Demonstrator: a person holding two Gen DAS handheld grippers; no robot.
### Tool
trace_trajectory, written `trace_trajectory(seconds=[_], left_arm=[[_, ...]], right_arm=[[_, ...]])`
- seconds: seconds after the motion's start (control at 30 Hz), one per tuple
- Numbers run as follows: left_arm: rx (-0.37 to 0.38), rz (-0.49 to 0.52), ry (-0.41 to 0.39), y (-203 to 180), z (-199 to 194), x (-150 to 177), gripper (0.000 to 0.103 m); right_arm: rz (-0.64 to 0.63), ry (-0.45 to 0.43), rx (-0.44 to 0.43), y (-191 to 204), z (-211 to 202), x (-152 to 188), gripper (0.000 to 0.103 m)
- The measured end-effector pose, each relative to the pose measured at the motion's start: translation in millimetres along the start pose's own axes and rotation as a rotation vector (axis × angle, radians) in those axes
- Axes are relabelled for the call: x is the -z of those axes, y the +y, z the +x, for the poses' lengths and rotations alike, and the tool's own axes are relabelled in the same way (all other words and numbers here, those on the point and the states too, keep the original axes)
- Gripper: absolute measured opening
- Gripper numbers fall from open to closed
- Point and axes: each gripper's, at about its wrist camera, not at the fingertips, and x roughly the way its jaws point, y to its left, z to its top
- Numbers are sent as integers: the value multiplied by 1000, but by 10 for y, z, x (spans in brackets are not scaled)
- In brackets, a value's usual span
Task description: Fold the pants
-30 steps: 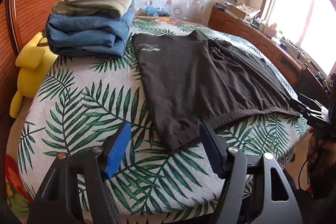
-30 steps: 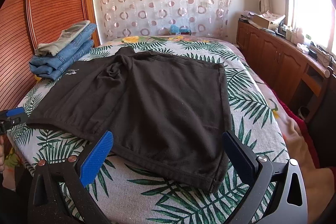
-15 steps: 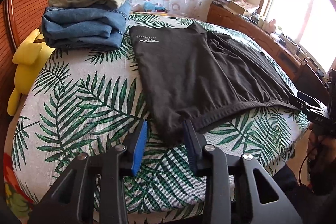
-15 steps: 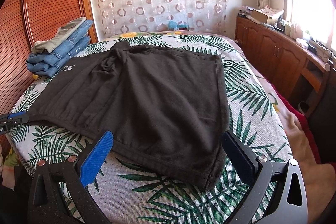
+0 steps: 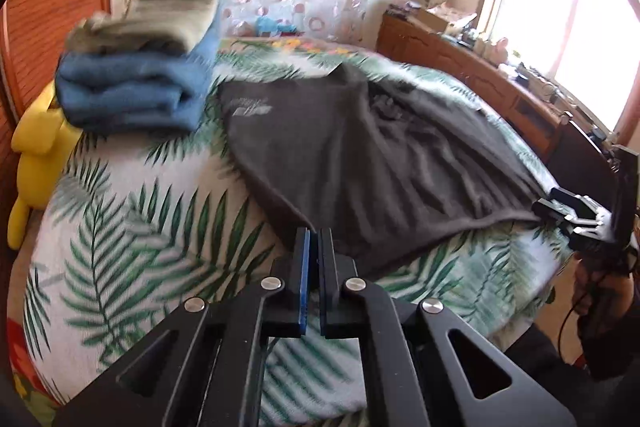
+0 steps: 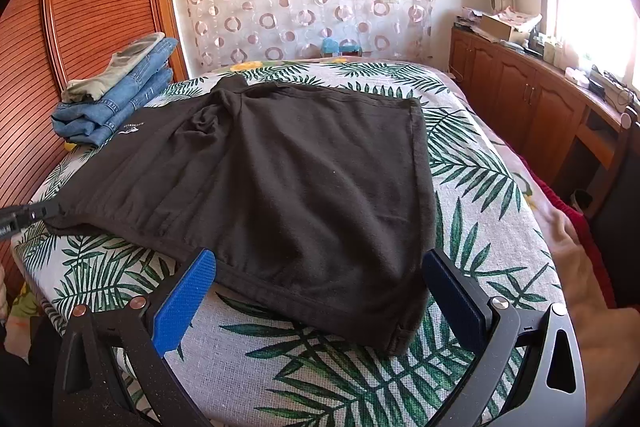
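Left wrist view: left gripper [image 5: 314,241] clenched on near-left corner of the dark charcoal cotton pants [image 5: 372,163]; fabric pulled taut into the pads, frame blurred.
Right wrist view: right gripper [image 6: 320,279] released, jaws wide, straddling the near hem; pads not touching cloth.
Pants loc: spread flat across the palm-leaf print bedspread [image 6: 472,163], legs toward far end, waistband-side edge near both grippers.
Risk 1: one-sided lift w/ right jaws not gripping → cloth drags, skews, wrinkles.
Risk 2: thin pinch at the very corner → could slip out under tension.
Risk 3: sweeping the fold toward the stack of folded blue jeans and grey-green garment [image 6: 116,91] → may knock it; stack sits just beside the pants' far-left corner.
Surface: soft bed, gives under pressure, so hard to pinch a single layer.
Room: wood-slat wardrobe left, circle-pattern curtain behind, wooden cabinets under bright window right, yellow plush toy [image 5: 36,147] at bed's left edge.
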Motion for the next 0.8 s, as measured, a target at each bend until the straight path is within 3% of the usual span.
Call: trace_trajectory(seconds=[0.4,0.8], left_arm=[[143,138,-50,-658,115,-591,4],[238,227,-24,-1208,455,-959,4]], right_arm=[[23,-16,6,-151,-72,14,103],[24,-35,10,-210,-103,-41,103]])
